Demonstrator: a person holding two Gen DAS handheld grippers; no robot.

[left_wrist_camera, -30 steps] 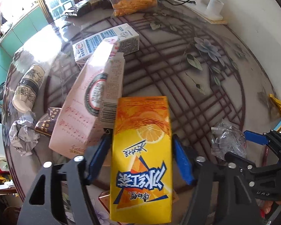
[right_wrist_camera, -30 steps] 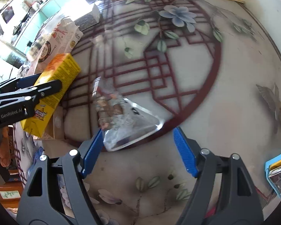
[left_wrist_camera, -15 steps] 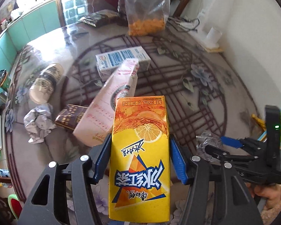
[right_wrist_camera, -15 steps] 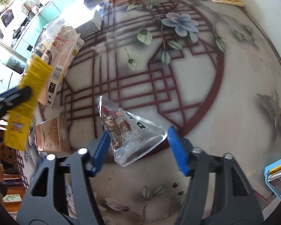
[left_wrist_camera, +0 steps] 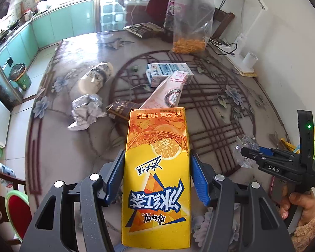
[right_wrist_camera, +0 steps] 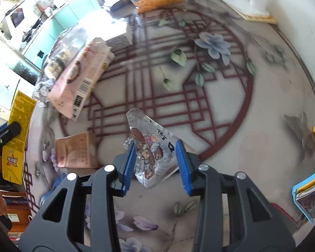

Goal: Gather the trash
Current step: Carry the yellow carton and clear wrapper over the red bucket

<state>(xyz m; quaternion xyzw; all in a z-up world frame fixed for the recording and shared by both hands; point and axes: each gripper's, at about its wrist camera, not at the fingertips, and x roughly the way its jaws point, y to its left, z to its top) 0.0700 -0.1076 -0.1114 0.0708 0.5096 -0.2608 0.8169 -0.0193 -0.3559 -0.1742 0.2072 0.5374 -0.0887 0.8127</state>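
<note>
Already the left gripper (left_wrist_camera: 156,180) is clenched on a yellow juice carton (left_wrist_camera: 157,176), its blue pads pressed to both long sides, the carton lifted clear of the table (left_wrist_camera: 77,151) and standing nearly upright between the jaws; off to the right in that view, the right gripper (right_wrist_camera: 155,163) has a clear plastic wrapper (right_wrist_camera: 151,149) between its jaws, which are closing; both pads look to be touching the film, though it is crumpled and I cannot tell how firm the hold is. So the step in hand is the second pick; one piece is secured, the other is being pinched. More litter lies on the far and left parts of the table: a pink carton (left_wrist_camera: 168,92), a white and blue milk box (left_wrist_camera: 168,73), a paper cup (left_wrist_camera: 95,79) on its side, crumpled foil (left_wrist_camera: 86,111), a small brown box (right_wrist_camera: 75,153). Next, I judge, the right jaws must finish closing and lift gently, since thin film slips easily; then both pieces need carrying to a bin, none of which I can identify for certain.
</note>
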